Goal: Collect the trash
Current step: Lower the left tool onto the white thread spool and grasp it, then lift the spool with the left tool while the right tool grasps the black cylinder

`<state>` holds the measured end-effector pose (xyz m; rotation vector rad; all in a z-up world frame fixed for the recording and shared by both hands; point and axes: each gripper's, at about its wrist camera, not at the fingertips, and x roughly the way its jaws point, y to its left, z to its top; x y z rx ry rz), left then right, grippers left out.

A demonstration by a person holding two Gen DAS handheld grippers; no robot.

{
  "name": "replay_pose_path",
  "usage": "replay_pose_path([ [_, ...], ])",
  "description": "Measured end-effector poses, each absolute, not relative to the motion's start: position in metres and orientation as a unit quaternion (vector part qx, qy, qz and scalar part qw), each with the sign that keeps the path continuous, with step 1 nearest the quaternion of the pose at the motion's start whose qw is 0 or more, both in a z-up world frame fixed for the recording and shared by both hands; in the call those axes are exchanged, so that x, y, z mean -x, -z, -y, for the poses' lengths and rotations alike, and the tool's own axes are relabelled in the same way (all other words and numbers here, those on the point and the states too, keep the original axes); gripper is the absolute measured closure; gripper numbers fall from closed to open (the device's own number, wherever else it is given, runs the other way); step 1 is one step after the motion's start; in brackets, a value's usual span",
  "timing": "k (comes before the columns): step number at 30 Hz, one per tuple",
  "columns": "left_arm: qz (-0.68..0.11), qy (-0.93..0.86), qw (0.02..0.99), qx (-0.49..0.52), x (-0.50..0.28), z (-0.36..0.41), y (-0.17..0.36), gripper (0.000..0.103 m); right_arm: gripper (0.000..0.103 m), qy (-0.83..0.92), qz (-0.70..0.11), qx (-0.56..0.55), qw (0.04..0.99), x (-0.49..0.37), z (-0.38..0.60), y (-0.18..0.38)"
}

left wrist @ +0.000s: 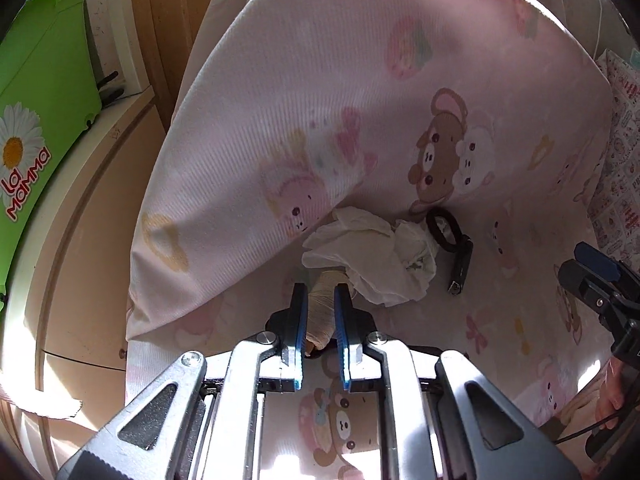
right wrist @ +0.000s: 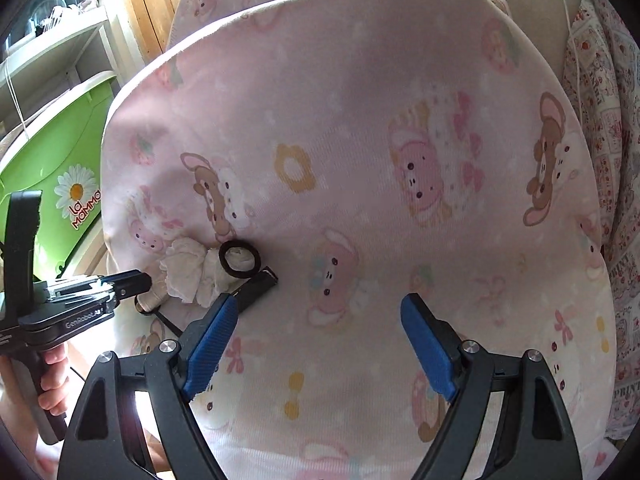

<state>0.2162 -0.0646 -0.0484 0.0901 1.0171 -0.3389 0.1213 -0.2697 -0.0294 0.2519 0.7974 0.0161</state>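
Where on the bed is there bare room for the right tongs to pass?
Free: the sheet right of the black clip, below the pillow. Crowded: tissues, hair tie, clip and spool bunch at the left tongs.

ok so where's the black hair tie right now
In the right wrist view the black hair tie lies left of centre on the pink bedsheet, against the crumpled tissue, just above a black clip.
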Motion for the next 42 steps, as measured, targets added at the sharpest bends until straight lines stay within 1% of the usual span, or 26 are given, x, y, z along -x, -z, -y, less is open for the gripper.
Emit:
replay_pose_path([
  [1, -0.488, 0.168, 0.856, -0.036, -0.217, 0.063, 0.050, 0.081, 0.018, -0.018, -0.385, -0.125, 0.914, -0.118, 0.268, 0.027],
  [2, -0.487, 0.170, 0.856, -0.034, -0.218, 0.062, 0.051, 0.064, 0.018, -0.027, -0.380, -0.126, 0.916, -0.114, 0.265, 0.024],
  [3, -0.482, 0.166, 0.859, -0.038, -0.217, 0.062, 0.052, 0.057, 0.018, -0.033, -0.374, -0.122, 0.919, -0.110, 0.262, 0.022],
  [4, -0.477, 0.158, 0.863, -0.047, -0.217, 0.063, 0.052, 0.052, 0.018, -0.033, -0.368, -0.112, 0.922, -0.108, 0.259, 0.020],
  [6, -0.476, 0.149, 0.865, -0.061, -0.218, 0.066, 0.056, 0.053, 0.018, -0.030, -0.363, -0.089, 0.927, -0.107, 0.252, 0.018],
  [9, -0.492, 0.152, 0.856, -0.040, -0.224, 0.063, 0.063, 0.053, 0.018, -0.031, -0.361, -0.072, 0.929, -0.109, 0.246, 0.017],
  [10, -0.495, 0.154, 0.854, -0.033, -0.226, 0.062, 0.064, 0.055, 0.018, -0.030, -0.360, -0.069, 0.930, -0.110, 0.245, 0.018],
  [14, -0.504, 0.165, 0.848, -0.019, -0.233, 0.060, 0.068, 0.072, 0.018, -0.023, -0.360, -0.056, 0.931, -0.108, 0.244, 0.018],
  [19, -0.501, 0.165, 0.849, -0.031, -0.230, 0.066, 0.067, 0.080, 0.018, -0.026, -0.361, -0.081, 0.929, -0.108, 0.252, 0.017],
  [27, -0.474, 0.164, 0.865, 0.005, -0.211, 0.061, 0.038, 0.080, 0.018, -0.009, -0.367, -0.070, 0.928, -0.114, 0.248, 0.026],
  [32, -0.476, 0.130, 0.869, -0.031, -0.199, 0.062, 0.031, 0.080, 0.018, -0.008, -0.362, -0.061, 0.930, -0.115, 0.241, 0.031],
  [36, -0.445, 0.095, 0.889, -0.060, -0.190, 0.062, 0.026, 0.080, 0.018, -0.021, -0.364, -0.070, 0.929, -0.124, 0.230, 0.039],
  [39, -0.393, 0.032, 0.915, -0.088, -0.184, 0.061, 0.016, 0.080, 0.018, -0.042, -0.388, -0.077, 0.918, -0.145, 0.220, 0.039],
  [42, -0.380, 0.019, 0.921, -0.081, -0.184, 0.057, 0.010, 0.080, 0.018, -0.032, -0.400, -0.071, 0.913, -0.159, 0.213, 0.037],
])
